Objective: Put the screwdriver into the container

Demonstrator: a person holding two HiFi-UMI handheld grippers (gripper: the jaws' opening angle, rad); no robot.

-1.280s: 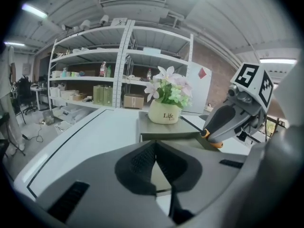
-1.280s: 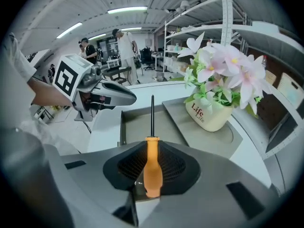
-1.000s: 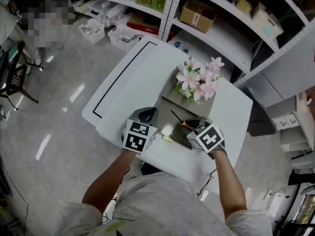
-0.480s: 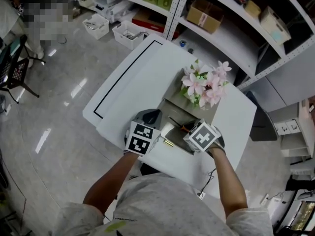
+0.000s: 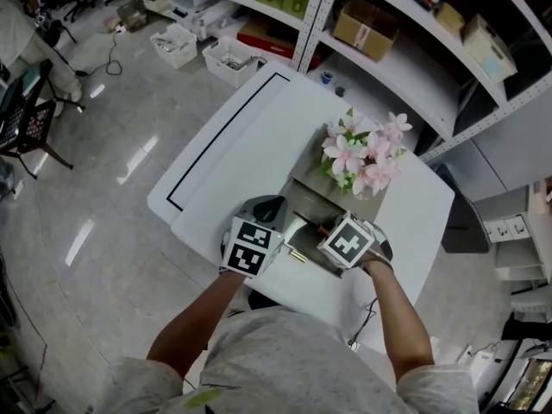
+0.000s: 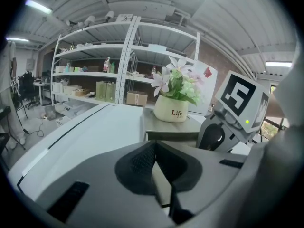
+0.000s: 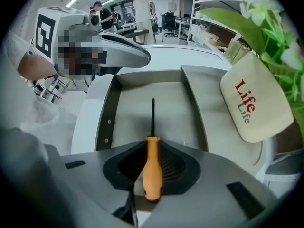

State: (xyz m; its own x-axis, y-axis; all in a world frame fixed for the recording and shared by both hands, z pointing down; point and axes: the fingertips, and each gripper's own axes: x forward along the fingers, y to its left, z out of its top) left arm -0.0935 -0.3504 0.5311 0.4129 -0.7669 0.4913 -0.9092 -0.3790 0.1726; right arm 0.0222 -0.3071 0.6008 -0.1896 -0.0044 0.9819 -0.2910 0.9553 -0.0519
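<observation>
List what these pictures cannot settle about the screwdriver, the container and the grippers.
- Right gripper view: the right gripper holds the screwdriver, but the angle hides whether its tip touches the container floor.
- Head view: that gripper's cube covers nearly all the screwdriver.
- Left gripper view: the container's inside sits behind its near wall.
- Right gripper view: the flowers are blurred and cut off by the edge.

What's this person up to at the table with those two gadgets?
A person works a handheld tool in each hand. The right tool grips an orange-handled screwdriver, its tip pointing over the grey container beside the flower pot. The left tool is shut on nothing, next to the container.
</observation>
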